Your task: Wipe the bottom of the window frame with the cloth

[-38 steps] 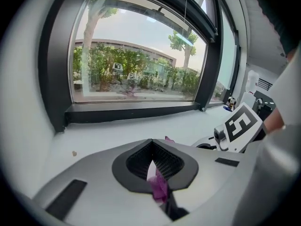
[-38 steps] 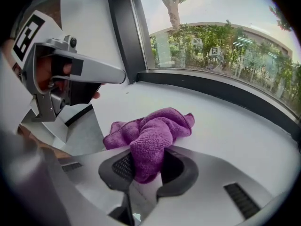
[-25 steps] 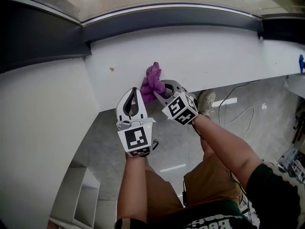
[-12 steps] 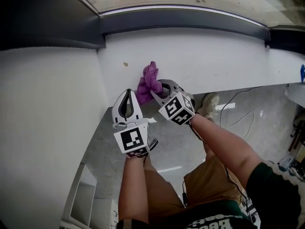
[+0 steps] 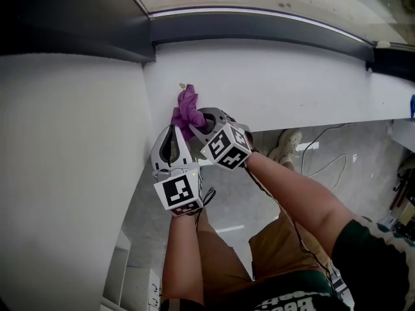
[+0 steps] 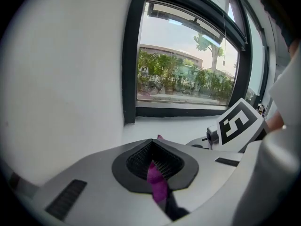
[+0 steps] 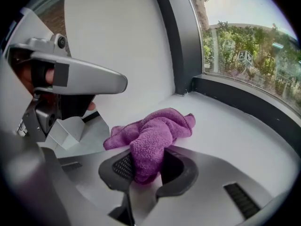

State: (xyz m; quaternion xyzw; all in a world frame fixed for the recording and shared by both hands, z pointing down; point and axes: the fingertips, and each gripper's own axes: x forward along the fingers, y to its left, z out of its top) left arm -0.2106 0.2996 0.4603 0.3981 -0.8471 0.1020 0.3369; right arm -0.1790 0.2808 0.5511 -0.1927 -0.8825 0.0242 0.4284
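Observation:
A crumpled purple cloth (image 5: 187,107) (image 7: 157,128) lies on the white sill (image 5: 272,76) near the left wall corner. My right gripper (image 5: 196,123) (image 7: 146,173) is shut on its near end and presses it onto the sill. The dark bottom rail of the window frame (image 5: 259,23) (image 7: 244,98) runs just beyond the cloth. My left gripper (image 5: 173,131) (image 6: 155,166) is shut at the sill's front edge, right beside the cloth; a strip of purple cloth (image 6: 157,182) shows through the gap at its jaws. A small speck (image 5: 182,85) sits on the sill just past the cloth.
A white wall (image 5: 65,148) closes the sill on the left, with a dark upright frame post (image 6: 129,55) in the corner. Below the sill are grey floor, a cable (image 5: 324,154) and the person's shoe (image 5: 285,144). The sill stretches on to the right.
My right gripper has slid the cloth left along the sill toward the wall corner. The cloth now sits against my left gripper, which stays shut at the sill's edge.

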